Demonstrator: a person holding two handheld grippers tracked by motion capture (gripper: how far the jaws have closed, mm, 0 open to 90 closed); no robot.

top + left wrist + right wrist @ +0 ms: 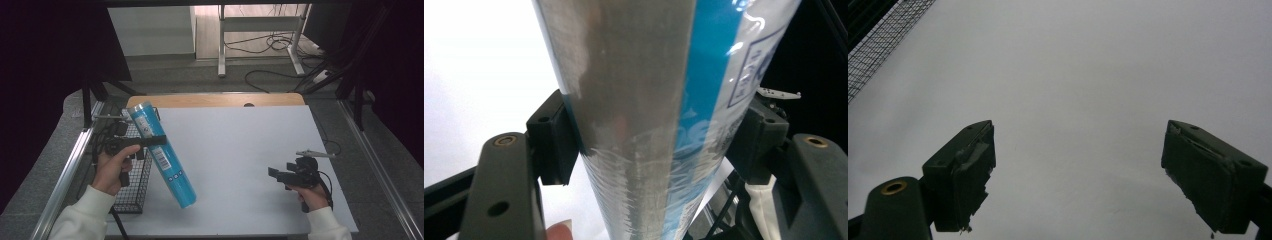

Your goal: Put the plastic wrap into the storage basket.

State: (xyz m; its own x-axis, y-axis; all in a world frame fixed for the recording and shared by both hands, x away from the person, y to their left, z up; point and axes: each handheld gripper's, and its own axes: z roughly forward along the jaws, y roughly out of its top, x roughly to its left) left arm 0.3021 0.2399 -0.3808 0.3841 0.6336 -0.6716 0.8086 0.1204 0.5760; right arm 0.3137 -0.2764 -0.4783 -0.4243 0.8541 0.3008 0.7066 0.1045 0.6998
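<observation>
The left gripper (150,140) is clamped on a blue tube (161,152), with both pads pressed against its sides about a third of the way down from the top. The tube is tilted, its top leaning toward the far left and its lower end (185,201) over the white table (240,150), near the front edge. Whether that end touches the table cannot be told. In the left gripper view the tube (639,115) shows a silver face and a blue printed band between the jaws. A wire basket (134,175) stands at the table's left edge, just behind the tube. The right gripper (274,174) rests low at the right, well apart from the tube, jaws wide and holding nothing (1078,170).
</observation>
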